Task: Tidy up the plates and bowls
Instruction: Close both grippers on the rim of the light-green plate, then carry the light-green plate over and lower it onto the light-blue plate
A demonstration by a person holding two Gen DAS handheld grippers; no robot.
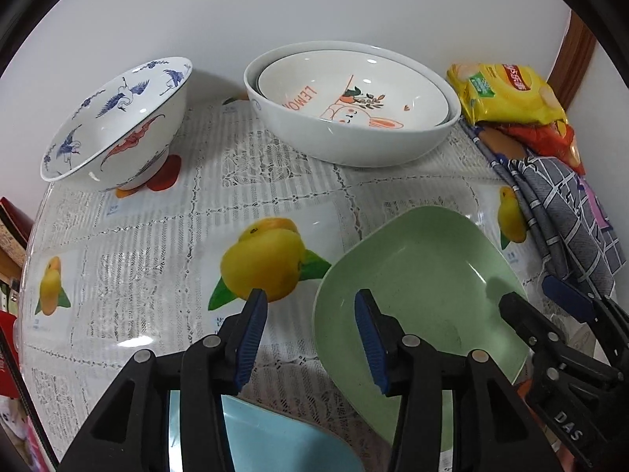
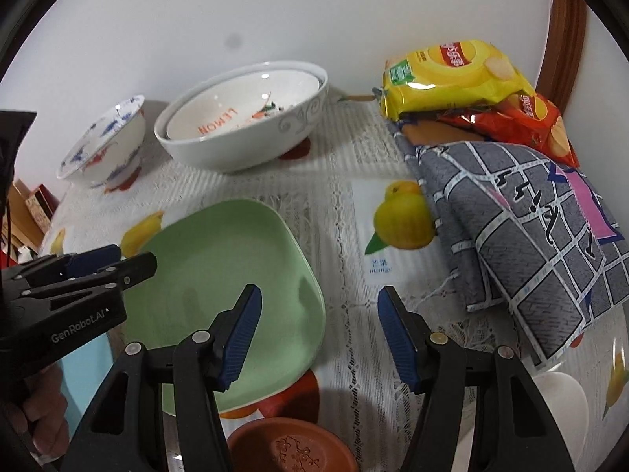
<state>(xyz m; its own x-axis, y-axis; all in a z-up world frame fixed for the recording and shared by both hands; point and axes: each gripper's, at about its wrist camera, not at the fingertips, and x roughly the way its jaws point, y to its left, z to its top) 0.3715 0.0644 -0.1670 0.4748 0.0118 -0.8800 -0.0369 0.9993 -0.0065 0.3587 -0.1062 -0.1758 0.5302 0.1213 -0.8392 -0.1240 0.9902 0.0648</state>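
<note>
both tools (image 1: 310,299) (image 2: 319,295) gape over green plate (image 1: 424,259)

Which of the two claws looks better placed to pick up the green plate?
Probably the left claw: its open fingers straddle the green plate at its near-left rim. The right claw, also open, has one finger over the plate's right edge and the other over bare tablecloth.

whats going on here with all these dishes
A person holds a gripper in each hand over a table of dishes. The left gripper and right gripper are both open and empty, poised at opposite edges of the green plate. At the back, a lemon-print bowl already sits nested in a large white bowl, with a blue-patterned bowl standing apart.
</note>
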